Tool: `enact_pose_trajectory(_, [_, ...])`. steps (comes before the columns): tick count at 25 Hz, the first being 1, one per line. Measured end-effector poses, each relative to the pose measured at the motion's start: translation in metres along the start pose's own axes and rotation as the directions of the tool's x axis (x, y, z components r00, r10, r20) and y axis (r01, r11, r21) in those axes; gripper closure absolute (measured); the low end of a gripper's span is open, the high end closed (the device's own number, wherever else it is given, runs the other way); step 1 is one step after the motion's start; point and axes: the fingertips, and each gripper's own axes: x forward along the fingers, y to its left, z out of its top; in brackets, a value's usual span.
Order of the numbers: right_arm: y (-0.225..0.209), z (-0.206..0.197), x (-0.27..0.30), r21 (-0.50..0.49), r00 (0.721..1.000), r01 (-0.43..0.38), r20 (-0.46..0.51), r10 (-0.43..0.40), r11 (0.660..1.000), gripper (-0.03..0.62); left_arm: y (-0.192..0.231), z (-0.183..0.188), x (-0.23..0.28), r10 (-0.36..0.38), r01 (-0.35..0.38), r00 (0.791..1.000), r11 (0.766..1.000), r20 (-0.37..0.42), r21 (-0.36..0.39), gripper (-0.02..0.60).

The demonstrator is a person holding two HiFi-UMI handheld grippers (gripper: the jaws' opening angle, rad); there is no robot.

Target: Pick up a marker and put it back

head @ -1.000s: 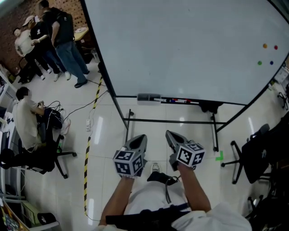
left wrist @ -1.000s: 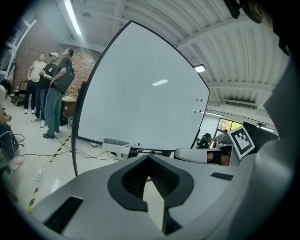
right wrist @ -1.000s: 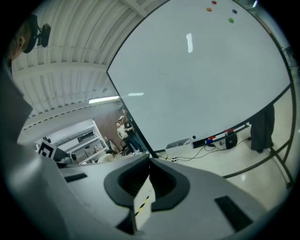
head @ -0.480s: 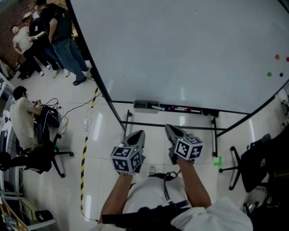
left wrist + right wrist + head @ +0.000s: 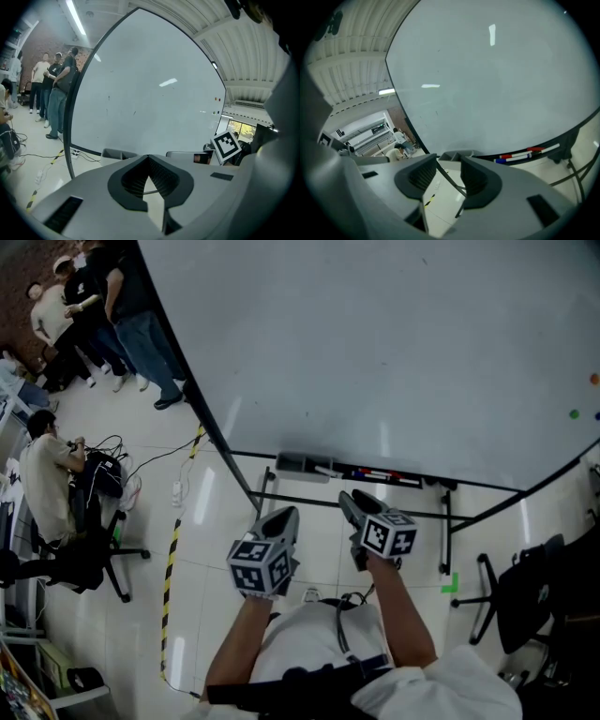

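Several markers [image 5: 372, 474] lie in the tray [image 5: 412, 481] along the whiteboard's lower edge, with a grey eraser [image 5: 302, 465] at the tray's left end. In the right gripper view a red marker [image 5: 536, 149] and a blue marker [image 5: 503, 160] show past the jaws. My right gripper [image 5: 348, 500] [image 5: 449, 161] points at the tray from a short way off. Its jaws are opening, with nothing between them. My left gripper [image 5: 285, 516] [image 5: 149, 158] is held beside it, jaws shut and empty, aimed at the eraser [image 5: 117, 153].
The whiteboard [image 5: 375, 343] stands on a black frame [image 5: 444, 531] over a tiled floor. Coloured magnets [image 5: 574, 413] sit at its right. Standing people [image 5: 112, 306] and a seated person [image 5: 42, 479] are at left, beside yellow-black floor tape [image 5: 172, 559]. A black office chair [image 5: 525, 592] is at right.
The whiteboard and its tray have come closer in the head view. Both grippers have moved forward toward the tray, the right one slightly ahead.
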Motion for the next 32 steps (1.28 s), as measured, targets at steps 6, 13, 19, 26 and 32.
enact_pose_trajectory(6, [-0.045, -0.001, 0.047, 0.006, 0.996, 0.056, -0.077, -0.055, 0.998, 0.37, 0.006, -0.001, 0.011, 0.02, -0.02, 1.0, 1.0, -0.015, 0.0, 0.584])
enact_pose_trajectory(13, [-0.062, -0.011, 0.088, 0.005, 0.987, 0.038, -0.157, -0.037, 0.999, 0.372, 0.017, -0.008, 0.015, 0.051, -0.052, 0.998, 0.999, -0.035, -0.015, 0.584])
enact_pose_trajectory(19, [-0.061, -0.017, 0.108, 0.006, 0.98, 0.018, -0.2, -0.017, 1.0, 0.391, 0.024, -0.011, 0.014, 0.067, -0.069, 0.997, 0.997, -0.04, -0.029, 0.584])
enact_pose_trajectory(26, [-0.057, -0.015, 0.116, -0.002, 0.979, 0.02, -0.202, -0.02, 1.0, 0.5, 0.031, -0.013, 0.001, 0.088, -0.089, 0.996, 0.995, -0.031, -0.044, 0.584])
enact_pose_trajectory(32, [-0.044, 0.005, 0.116, -0.016, 0.989, 0.019, -0.143, -0.022, 1.0, 0.513, 0.036, -0.016, -0.018, 0.103, -0.104, 0.995, 0.993, -0.018, -0.048, 0.584])
